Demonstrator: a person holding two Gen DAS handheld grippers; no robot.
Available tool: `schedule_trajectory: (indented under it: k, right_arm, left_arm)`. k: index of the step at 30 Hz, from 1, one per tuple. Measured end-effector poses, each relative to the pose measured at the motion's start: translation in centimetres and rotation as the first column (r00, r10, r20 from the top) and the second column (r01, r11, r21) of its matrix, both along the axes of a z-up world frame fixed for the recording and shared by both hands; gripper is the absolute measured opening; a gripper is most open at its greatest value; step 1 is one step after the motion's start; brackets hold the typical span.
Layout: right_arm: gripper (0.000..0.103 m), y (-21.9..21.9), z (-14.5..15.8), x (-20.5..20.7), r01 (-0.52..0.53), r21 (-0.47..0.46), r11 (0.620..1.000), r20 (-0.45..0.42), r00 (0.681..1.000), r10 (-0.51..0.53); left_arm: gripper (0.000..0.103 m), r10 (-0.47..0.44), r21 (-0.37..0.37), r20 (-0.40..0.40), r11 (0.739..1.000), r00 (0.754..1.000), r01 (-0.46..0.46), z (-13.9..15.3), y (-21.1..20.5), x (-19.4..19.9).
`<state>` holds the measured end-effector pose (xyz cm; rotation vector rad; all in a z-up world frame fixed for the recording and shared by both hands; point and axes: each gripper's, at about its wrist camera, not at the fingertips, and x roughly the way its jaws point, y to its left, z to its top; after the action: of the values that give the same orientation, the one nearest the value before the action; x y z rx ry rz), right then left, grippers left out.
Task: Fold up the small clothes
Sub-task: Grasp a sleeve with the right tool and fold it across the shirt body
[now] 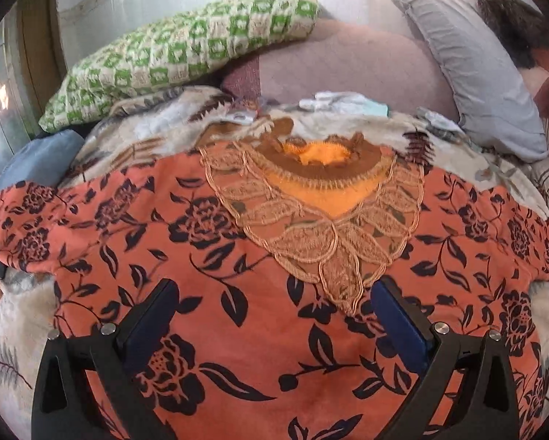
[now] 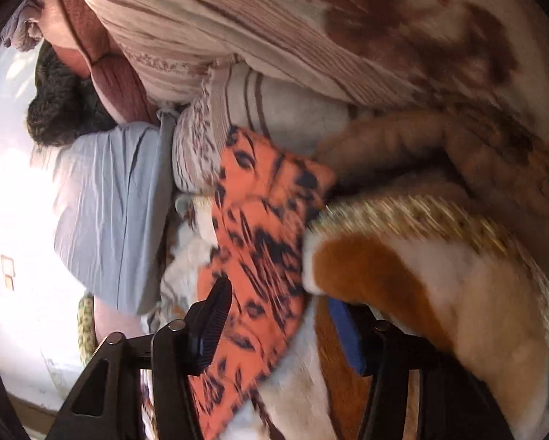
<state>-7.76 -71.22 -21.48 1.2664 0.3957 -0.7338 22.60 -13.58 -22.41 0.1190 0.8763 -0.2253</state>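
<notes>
An orange garment with a black flower print (image 1: 238, 256) lies spread flat on the bed, its lace neckline (image 1: 322, 220) facing away and its sleeves stretched out to both sides. My left gripper (image 1: 274, 293) hovers over its chest with jaws wide apart and nothing between them. In the right wrist view, which is tilted and blurred, one orange sleeve (image 2: 263, 220) runs between the fingers of my right gripper (image 2: 280, 315). The jaws stand apart over the sleeve and a fold of furry blanket (image 2: 439, 293). The blue pad (image 2: 344, 330) is partly hidden by that blanket.
A cream and brown leaf-print blanket (image 1: 14, 330) covers the bed. At the head lie a green checked pillow (image 1: 186, 51), a pink cushion (image 1: 347, 66) and a grey pillow (image 1: 479, 84), with small pale clothes (image 1: 340, 102) in front. A striped pillow (image 2: 274, 110) sits beyond the sleeve.
</notes>
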Motion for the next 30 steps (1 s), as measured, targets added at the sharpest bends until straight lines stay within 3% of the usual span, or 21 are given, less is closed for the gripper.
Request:
schedule_trajectory:
  k: [4, 6, 7, 11, 15, 17, 20, 22, 24, 28, 30]
  right_arm:
    - [0.053, -1.5, -1.3, 2.6, 0.003, 0.004, 1.000, -0.070, 0.998, -0.003]
    - [0.013, -1.3, -0.7, 3.6, -0.020, -0.037, 0.999, -0.112, 0.994, 0.015]
    - [0.010, -0.7, -0.1, 3.8, -0.028, -0.062, 0.998, -0.128, 0.992, 0.020]
    - [0.007, 2.2, 3.9, 4.7, -0.086, -0.223, 0.971, -0.189, 0.981, 0.044]
    - [0.007, 5.5, 8.3, 6.8, -0.159, -0.256, 0.954, -0.100, 0.985, 0.137]
    - [0.007, 8.1, 10.7, 9.8, -0.237, -0.269, 0.934, -0.078, 0.971, 0.224]
    - [0.007, 14.6, 14.1, 15.6, -0.384, -0.311, 0.869, -0.068, 0.921, 0.383]
    - [0.007, 19.9, 15.3, 20.0, -0.480, -0.327, 0.814, -0.062, 0.871, 0.488]
    - [0.007, 25.7, 15.1, 24.1, -0.565, -0.315, 0.762, -0.048, 0.812, 0.582]
    - [0.007, 37.3, 10.8, 31.6, -0.694, -0.224, 0.684, -0.005, 0.703, 0.712]
    - [0.011, 42.9, 7.4, 33.9, -0.734, -0.158, 0.660, 0.020, 0.666, 0.745]
  left_arm:
    - [0.103, 0.022, 0.014, -0.079, 1.000, 0.997, -0.021, -1.8, 0.0, 0.9]
    - [0.103, 0.030, 0.024, -0.087, 0.999, 0.996, -0.028, -2.0, 0.0, 1.0]
    - [0.103, 0.033, 0.020, -0.083, 0.999, 0.996, -0.032, -1.8, 0.2, 1.0]
    - [0.103, 0.037, 0.012, -0.002, 0.999, 0.999, -0.037, 0.6, 1.4, 0.5]
    - [0.103, 0.069, 0.019, 0.084, 0.997, 0.994, -0.071, 3.1, 4.2, 0.0]
    - [0.103, 0.117, 0.033, 0.150, 0.992, 0.982, -0.123, 4.2, 6.5, -0.1]
    - [0.103, 0.190, 0.034, 0.189, 0.979, 0.963, -0.199, 5.2, 10.5, 0.3]
    - [0.103, 0.256, 0.027, 0.209, 0.963, 0.944, -0.267, 5.4, 13.6, 0.7]
    - [0.103, 0.324, 0.009, 0.174, 0.944, 0.930, -0.331, 5.2, 17.0, 1.6]
    - [0.103, 0.444, -0.029, 0.149, 0.895, 0.884, -0.445, 5.0, 23.2, 2.5]
    - [0.103, 0.496, -0.037, 0.140, 0.867, 0.857, -0.496, 4.7, 25.8, 2.3]
